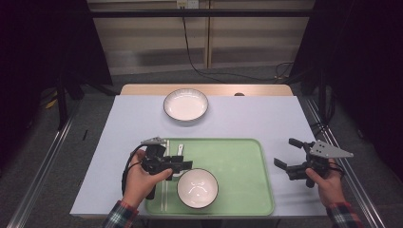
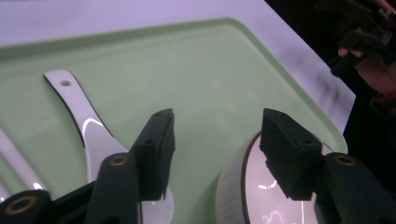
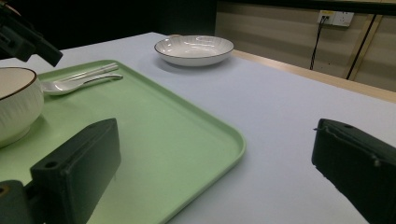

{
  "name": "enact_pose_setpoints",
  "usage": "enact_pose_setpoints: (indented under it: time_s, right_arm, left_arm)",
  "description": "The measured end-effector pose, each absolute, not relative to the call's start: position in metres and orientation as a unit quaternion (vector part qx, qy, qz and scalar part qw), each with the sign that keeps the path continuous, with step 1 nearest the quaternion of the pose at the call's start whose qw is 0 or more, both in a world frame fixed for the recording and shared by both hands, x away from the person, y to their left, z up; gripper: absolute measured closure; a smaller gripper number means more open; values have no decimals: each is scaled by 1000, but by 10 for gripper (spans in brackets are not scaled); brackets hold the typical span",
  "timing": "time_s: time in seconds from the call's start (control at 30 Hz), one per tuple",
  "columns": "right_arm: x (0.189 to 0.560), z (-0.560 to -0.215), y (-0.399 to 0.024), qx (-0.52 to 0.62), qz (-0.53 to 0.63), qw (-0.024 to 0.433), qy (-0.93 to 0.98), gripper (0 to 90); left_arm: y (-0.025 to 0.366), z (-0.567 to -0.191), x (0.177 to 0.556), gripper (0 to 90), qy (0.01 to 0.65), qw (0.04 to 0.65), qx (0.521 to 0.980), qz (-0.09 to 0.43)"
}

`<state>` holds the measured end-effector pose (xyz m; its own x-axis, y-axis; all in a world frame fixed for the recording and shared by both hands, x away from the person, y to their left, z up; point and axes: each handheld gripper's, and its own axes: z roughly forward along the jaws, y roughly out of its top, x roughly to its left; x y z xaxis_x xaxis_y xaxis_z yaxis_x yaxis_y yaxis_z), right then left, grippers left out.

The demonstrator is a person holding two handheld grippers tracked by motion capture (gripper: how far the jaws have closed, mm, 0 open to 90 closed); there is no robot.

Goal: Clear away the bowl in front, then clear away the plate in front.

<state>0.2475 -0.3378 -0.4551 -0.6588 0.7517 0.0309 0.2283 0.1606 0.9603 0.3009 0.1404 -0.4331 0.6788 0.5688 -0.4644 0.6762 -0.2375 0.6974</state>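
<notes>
On tray (image 1: 247, 161), near edge: bowl (image 1: 197, 188), spoon (image 2: 88, 126) beside it.
Left gripper (image 1: 183, 166): over bowl rim, jaws parted, nothing gripped.
Right gripper (image 1: 285, 154): off tray's right edge, jaws wide, empty.

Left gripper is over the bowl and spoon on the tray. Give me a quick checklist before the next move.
1. Left gripper jaws open, nothing between the pads: ok.
2. Bowl upright on the green tray: ok.
3. Spoon lying flat on the tray beside the bowl: ok.
4. Left gripper's right-hand jaw above the bowl's rim; touching or not: cannot tell.
5. Right gripper open, off the tray's right edge, clear of the work: ok.
6. Plate at the table's far side, unobstructed: ok.
</notes>
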Motion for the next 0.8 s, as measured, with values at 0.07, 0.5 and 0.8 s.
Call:
enact_pose_setpoints:
  time_s: [0.07, 0.5, 0.8]
  right_arm:
    - [247, -455, -338, 340, 551, 236, 724, 6]
    - [247, -455, -338, 339, 551, 237, 724, 6]
    - [248, -455, -338, 339, 550, 237, 725, 6]
  left_arm:
    - [143, -432, 304, 397, 400, 481, 779, -50]
    - [159, -430, 325, 237, 420, 488, 765, 8]
    - [171, -432, 345, 128, 439, 484, 756, 45]
